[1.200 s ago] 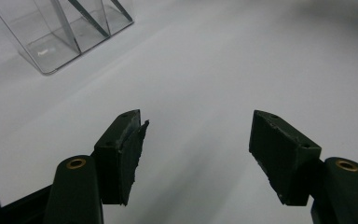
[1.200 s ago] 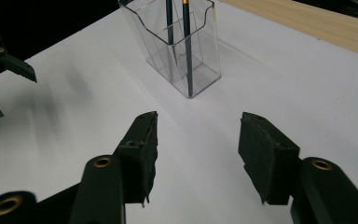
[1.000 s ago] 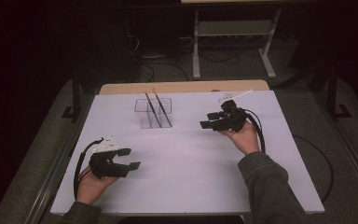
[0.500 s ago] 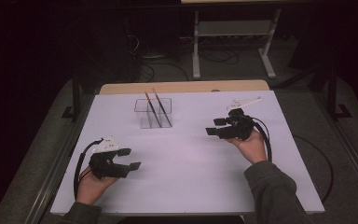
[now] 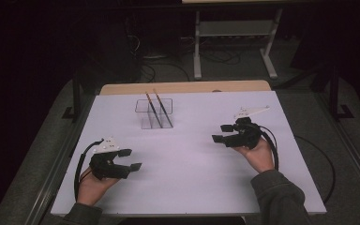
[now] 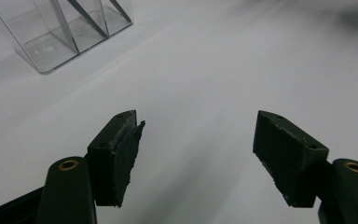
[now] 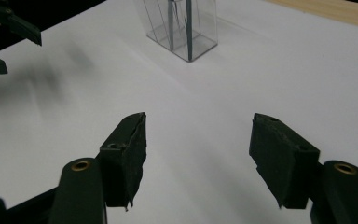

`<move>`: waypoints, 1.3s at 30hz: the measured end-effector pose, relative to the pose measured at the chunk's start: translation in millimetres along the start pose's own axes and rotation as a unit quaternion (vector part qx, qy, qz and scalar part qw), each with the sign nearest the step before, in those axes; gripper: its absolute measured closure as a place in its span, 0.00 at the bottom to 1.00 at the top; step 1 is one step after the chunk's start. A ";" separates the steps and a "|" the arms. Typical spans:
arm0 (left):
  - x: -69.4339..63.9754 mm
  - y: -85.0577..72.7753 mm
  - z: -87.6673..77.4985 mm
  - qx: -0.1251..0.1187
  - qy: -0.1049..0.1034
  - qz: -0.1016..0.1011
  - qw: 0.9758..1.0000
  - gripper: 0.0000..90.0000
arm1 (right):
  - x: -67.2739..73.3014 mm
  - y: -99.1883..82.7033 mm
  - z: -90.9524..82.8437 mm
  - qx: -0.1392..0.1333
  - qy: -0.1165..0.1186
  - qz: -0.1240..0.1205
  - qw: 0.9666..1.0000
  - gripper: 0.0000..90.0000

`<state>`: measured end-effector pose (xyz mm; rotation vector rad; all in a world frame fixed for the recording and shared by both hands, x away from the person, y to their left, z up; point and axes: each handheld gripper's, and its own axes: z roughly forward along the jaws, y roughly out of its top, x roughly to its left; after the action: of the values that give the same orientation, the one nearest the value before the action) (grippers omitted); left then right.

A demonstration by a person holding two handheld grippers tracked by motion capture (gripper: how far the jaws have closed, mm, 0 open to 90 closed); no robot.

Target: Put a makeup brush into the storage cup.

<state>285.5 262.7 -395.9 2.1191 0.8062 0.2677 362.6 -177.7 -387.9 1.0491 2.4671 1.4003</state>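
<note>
High view: white surface point(image 5: 187, 187), a clear two-compartment holder point(image 5: 154, 112) near its far edge with two thin sticks point(image 5: 158, 108) leaning inside. Left tool point(image 5: 131, 159) low at near left, jaws wide, empty. Right tool point(image 5: 222, 133) at mid right, jaws wide, empty, well apart from holder.
</note>
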 end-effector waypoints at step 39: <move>-0.6 -0.1 -1.7 -0.005 0.005 0.001 1.000 0.31 | 11.1 -53.5 -28.9 -0.023 -0.037 0.010 0.999 0.29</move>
<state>284.2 263.4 -394.8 2.1119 0.8064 0.2818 314.9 -209.2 -411.5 1.0972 2.3684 1.3903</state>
